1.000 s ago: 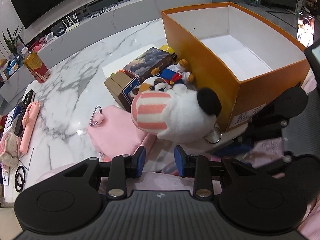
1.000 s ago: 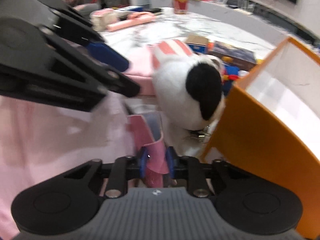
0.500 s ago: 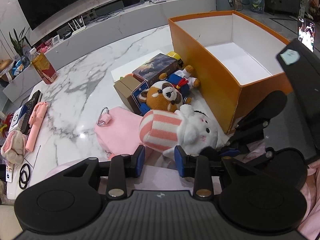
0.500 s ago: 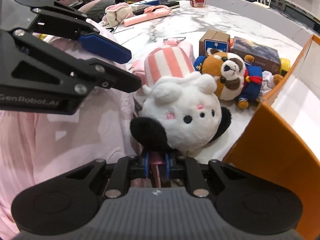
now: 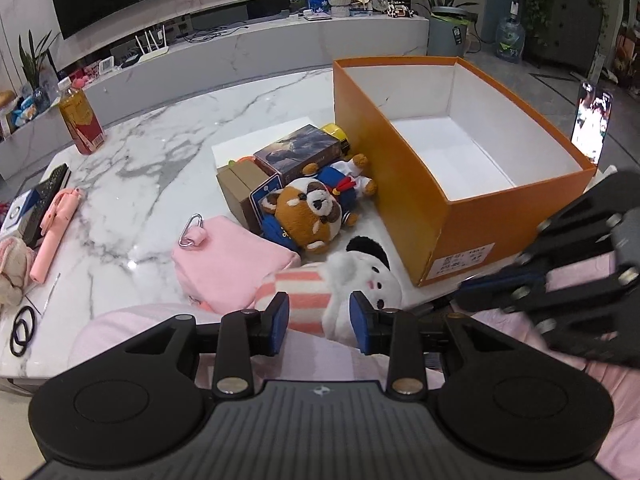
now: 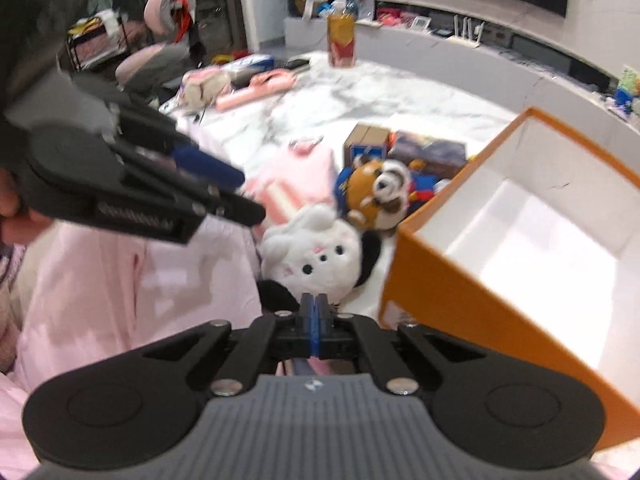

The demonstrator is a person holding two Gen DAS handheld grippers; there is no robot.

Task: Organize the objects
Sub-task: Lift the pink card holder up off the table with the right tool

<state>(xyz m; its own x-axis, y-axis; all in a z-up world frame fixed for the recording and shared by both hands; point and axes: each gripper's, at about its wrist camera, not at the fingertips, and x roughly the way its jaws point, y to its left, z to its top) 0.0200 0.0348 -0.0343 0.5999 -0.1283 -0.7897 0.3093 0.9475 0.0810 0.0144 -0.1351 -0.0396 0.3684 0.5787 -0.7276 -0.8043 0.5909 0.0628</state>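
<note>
The white plush (image 5: 360, 284) has dropped out of the right tool (image 6: 316, 306), which has clenched with nothing in it. Plush now sits between the left tool's (image 5: 320, 320) released fingers, with the orange box (image 5: 404, 184) off to the right on the desk (image 5: 152, 160).

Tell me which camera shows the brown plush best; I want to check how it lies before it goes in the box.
The left wrist view: the brown plush is sharp there, lying on the table against the orange box, beside the pink pouch. The right wrist view shows mostly its face, blurred, behind the white plush.
</note>
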